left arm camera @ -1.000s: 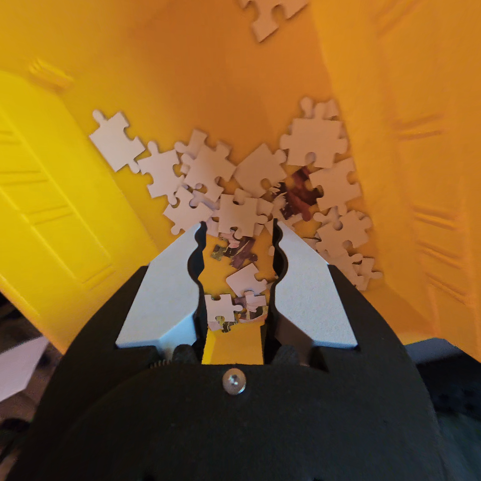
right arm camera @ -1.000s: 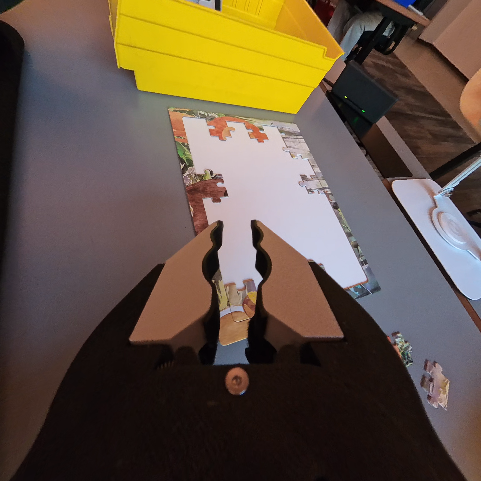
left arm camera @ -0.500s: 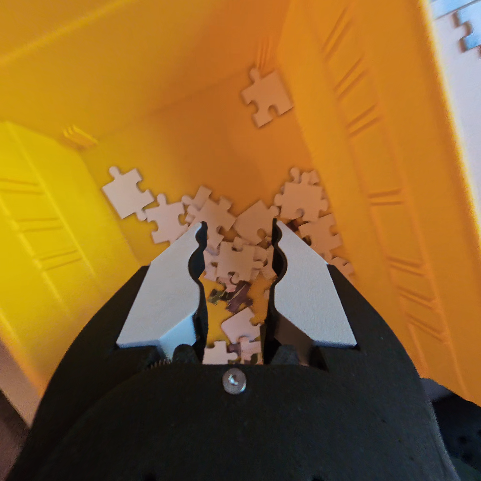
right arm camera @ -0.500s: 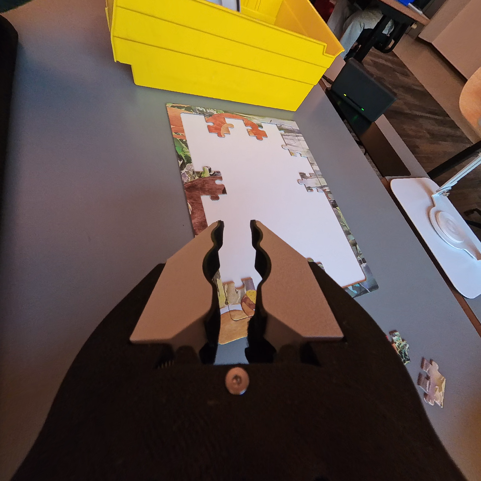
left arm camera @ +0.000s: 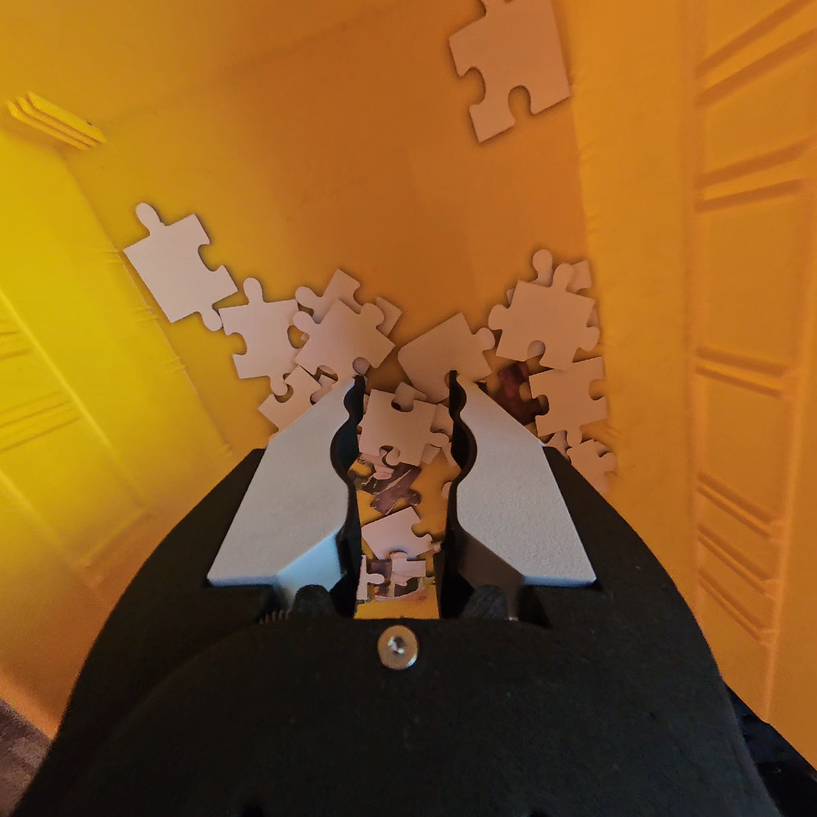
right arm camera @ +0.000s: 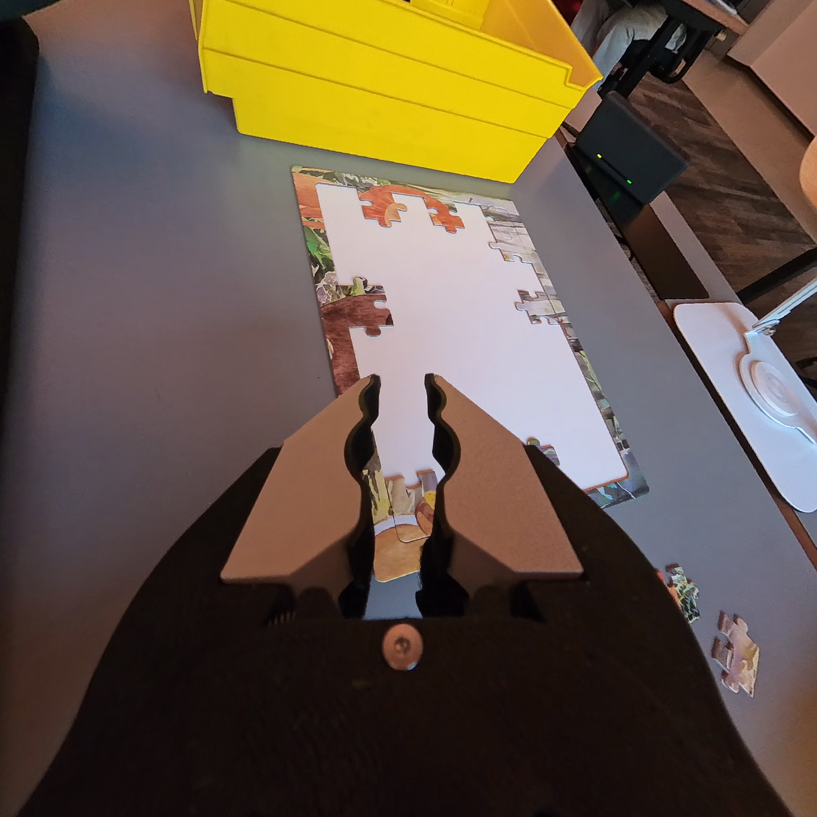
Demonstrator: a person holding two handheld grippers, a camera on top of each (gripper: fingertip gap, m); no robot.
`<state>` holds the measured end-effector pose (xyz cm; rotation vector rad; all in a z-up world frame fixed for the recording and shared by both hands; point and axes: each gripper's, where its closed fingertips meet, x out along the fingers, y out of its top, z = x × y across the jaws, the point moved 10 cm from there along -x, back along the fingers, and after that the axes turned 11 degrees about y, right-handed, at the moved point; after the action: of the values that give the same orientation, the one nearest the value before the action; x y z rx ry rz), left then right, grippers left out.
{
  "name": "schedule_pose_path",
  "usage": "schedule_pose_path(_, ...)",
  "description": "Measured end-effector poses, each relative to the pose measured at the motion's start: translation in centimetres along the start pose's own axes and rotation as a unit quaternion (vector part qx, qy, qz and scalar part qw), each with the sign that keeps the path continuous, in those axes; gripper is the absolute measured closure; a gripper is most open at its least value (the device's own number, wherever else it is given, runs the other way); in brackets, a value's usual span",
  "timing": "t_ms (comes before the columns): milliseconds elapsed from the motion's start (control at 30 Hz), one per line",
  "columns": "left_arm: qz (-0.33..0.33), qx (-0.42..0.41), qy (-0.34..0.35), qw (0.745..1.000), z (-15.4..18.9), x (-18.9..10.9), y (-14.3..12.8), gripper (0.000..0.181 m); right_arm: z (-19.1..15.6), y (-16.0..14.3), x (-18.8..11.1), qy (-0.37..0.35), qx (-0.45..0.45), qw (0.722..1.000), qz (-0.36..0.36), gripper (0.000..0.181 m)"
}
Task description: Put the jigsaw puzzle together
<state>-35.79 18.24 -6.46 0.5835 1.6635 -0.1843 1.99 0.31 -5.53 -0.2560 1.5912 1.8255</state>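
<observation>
My left gripper [left arm camera: 404, 382] is open and empty, low inside the yellow bin [left arm camera: 309, 132], just above a heap of loose puzzle pieces [left arm camera: 398, 424]. Most pieces lie white side up; a few show dark printed colour [left arm camera: 393, 482]. One single piece [left arm camera: 513, 66] lies apart at the far end. My right gripper [right arm camera: 401, 382] is open and empty, hovering over the near end of the puzzle board [right arm camera: 446, 318] on the grey table [right arm camera: 154, 309]. The board has a printed border with several pieces set along its edges and a white middle.
The yellow bin [right arm camera: 389, 88] stands just beyond the board. Two loose printed pieces [right arm camera: 736, 652] lie on the table at the right. A white flat stand [right arm camera: 751, 398] and a dark box [right arm camera: 628, 150] sit past the table's right edge. Tip to tip, the grippers are about 35 cm apart. From my left tips it is roughly 11 cm to the single piece [left arm camera: 513, 66]; from my right, 30 cm.
My left gripper has dropped deeper into the bin toward the piece heap, after first pulling back. My right gripper has stayed almost still over the board.
</observation>
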Motion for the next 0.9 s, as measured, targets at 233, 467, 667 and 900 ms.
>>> schedule_pose_path(233,-0.014,0.03,0.015,0.999,0.7,-0.1,0.1,0.148,-0.2,0.0,0.1,0.004,-0.005,1.0,-0.008,0.16)
schedule_pose_path(467,-0.024,0.066,0.047,0.996,1.6,0.0,0.6,0.16,-0.3,0.0,0.2,0.006,-0.007,1.0,-0.013,0.16)
schedule_pose_path(667,-0.024,0.056,0.052,0.997,1.1,0.0,0.6,0.149,-0.5,0.0,0.3,0.009,-0.011,1.0,-0.02,0.16)
schedule_pose_path(900,0.008,0.072,0.039,0.997,1.0,0.2,0.8,0.151,-0.6,-0.1,0.4,0.011,-0.013,0.999,-0.027,0.16)
